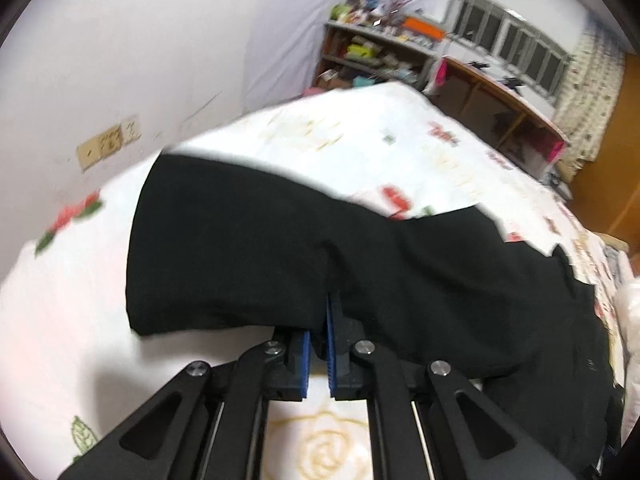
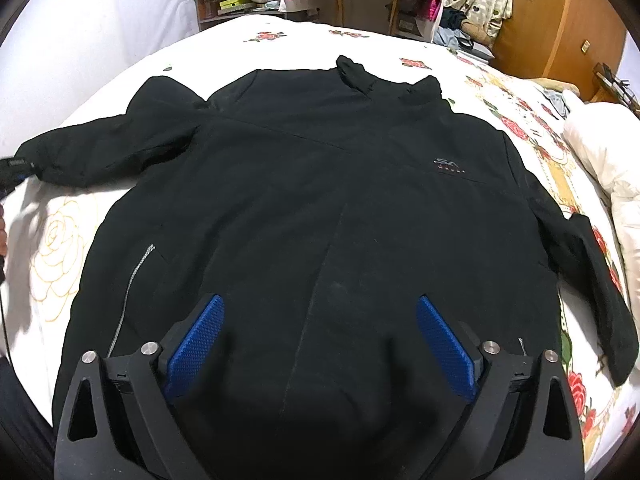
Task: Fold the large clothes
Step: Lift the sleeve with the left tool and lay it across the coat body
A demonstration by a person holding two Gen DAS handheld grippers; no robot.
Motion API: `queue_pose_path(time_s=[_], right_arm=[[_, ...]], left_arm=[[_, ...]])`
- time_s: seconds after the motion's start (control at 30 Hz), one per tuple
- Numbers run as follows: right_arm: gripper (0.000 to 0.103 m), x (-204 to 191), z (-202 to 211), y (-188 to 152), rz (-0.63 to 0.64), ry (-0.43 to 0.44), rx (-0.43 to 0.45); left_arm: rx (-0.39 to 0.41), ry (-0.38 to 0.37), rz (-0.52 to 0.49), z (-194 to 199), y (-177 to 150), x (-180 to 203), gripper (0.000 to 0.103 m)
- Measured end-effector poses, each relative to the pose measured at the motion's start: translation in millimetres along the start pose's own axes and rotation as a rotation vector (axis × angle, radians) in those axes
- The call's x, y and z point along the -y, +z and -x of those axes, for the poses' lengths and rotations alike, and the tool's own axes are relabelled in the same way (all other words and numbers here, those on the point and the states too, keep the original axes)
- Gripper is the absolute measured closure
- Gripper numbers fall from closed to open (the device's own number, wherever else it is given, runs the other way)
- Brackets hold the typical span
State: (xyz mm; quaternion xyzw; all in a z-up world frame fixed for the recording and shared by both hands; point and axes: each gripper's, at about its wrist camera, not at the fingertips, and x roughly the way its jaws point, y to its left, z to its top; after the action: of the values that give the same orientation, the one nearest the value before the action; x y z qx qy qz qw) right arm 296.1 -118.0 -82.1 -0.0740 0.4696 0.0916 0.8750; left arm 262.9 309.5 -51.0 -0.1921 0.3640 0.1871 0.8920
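- In the left wrist view, we are squeezing our left tongs (image 1: 319, 320) tight on the end of a sleeve (image 1: 224, 248) of the black jacket (image 1: 440, 288). The blue pads (image 1: 330, 344) are pinching only a thin bit of cloth at the cuff edge.
- The sleeve is hanging a little above the flowered bed (image 1: 360, 136), and the picture is blurry.
- We are thinking the sleeve could slip out, because the bite is small and the coat looks thick and heavy.
- If we are pulling too hard, the whole jacket could slide and bunch up on the bed.
- In the right wrist view, we are holding our right tongs (image 2: 320, 336) wide open over the bottom part of the jacket (image 2: 320, 184). Nothing is being held between the blue pads (image 2: 196, 344).
- The jacket is lying flat, front up, in the middle of the bed (image 2: 68, 256), with one sleeve (image 2: 600, 296) stretched out to the right side and the other sleeve (image 2: 104, 152) to the left, where the left tongs (image 2: 12, 172) are just showing at the edge.
- We are guessing these open tongs could grab only the top layer, so the back layer stays behind and the fold comes out lumpy.
- The little zipper (image 2: 132, 280) on the pocket could catch a pad if we are closing near it.
- The right sleeve is lying near the bed edge and the white pillow (image 2: 600, 152), so it could drop off if the jacket is dragged that way.
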Motion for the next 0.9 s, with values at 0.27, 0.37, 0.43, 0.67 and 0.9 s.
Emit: queue_pose_path(time_s=[0.27, 0.37, 0.43, 0.67, 0.9], right_arm=[[0.033, 19.5, 15.4, -4.5, -0.024, 0.001, 0.005], [0.033, 32.0, 22.8, -6.8, -0.048, 0.006, 0.016], [0.033, 41.8, 26.3, -9.2, -0.067, 0.004, 0.021], [0.033, 76.0, 31.3, -18.1, -0.151, 0.004, 0.031], [0.033, 102.8, 27.2, -28.9, -0.229, 0.020, 0.017]], left_arm=[[0.094, -0.135, -0.134, 58.6, 28.6, 81.1, 0.097], [0.112, -0.199, -0.179, 73.1, 34.3, 117.7, 0.097], [0.117, -0.237, -0.210, 78.3, 36.9, 142.7, 0.097], [0.100, -0.367, -0.309, 85.6, 26.0, 225.7, 0.097], [0.012, -0.459, -0.415, 63.6, -5.8, 296.6, 0.097]])
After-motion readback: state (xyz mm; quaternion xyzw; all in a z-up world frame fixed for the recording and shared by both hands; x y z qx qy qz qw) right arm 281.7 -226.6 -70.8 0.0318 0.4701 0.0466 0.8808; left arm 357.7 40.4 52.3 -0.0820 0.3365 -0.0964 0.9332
